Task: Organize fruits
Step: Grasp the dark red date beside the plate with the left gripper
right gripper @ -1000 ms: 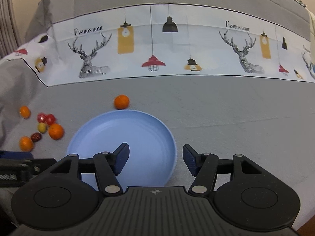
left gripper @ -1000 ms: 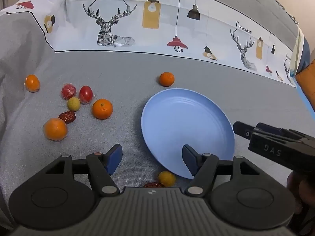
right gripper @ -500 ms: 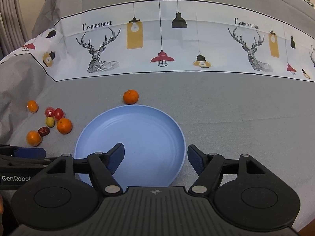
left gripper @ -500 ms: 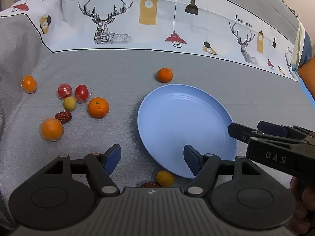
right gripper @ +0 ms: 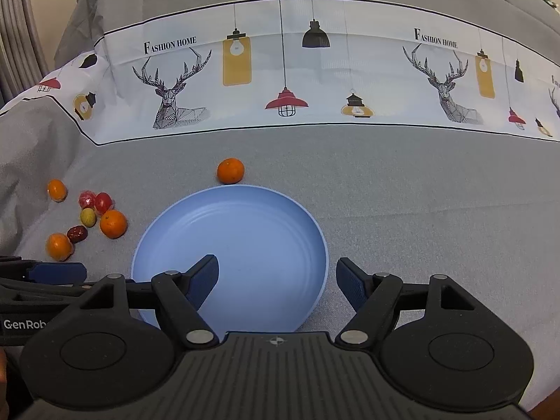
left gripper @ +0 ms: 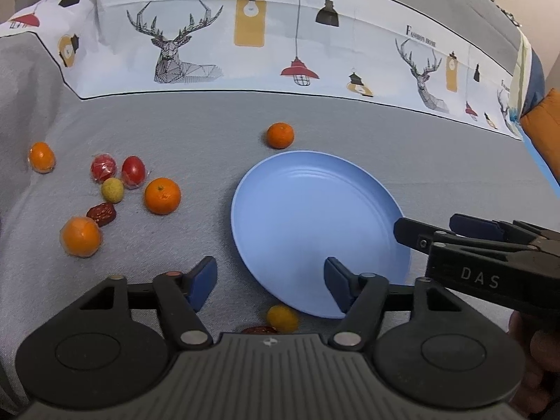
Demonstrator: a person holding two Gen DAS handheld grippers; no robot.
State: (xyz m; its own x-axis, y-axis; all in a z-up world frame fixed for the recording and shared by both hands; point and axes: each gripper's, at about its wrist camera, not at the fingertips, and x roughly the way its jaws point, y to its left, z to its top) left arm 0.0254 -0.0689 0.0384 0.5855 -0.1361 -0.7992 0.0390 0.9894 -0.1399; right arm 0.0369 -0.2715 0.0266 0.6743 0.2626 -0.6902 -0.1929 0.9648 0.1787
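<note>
Both grippers' jaws stand apart and empty, the left gripper just narrowing, the right gripper widening; round fruits show no long axis.

The left gripper tilts forward and down, its blue-padded fingers spread apart with nothing between them; its jaws have just been closing a little. The right gripper also angles downward, fingers parted and empty, its jaws having just been opening. In the left wrist view the right gripper reaches in from the right edge, with the holding hand partly visible beneath it.
</note>
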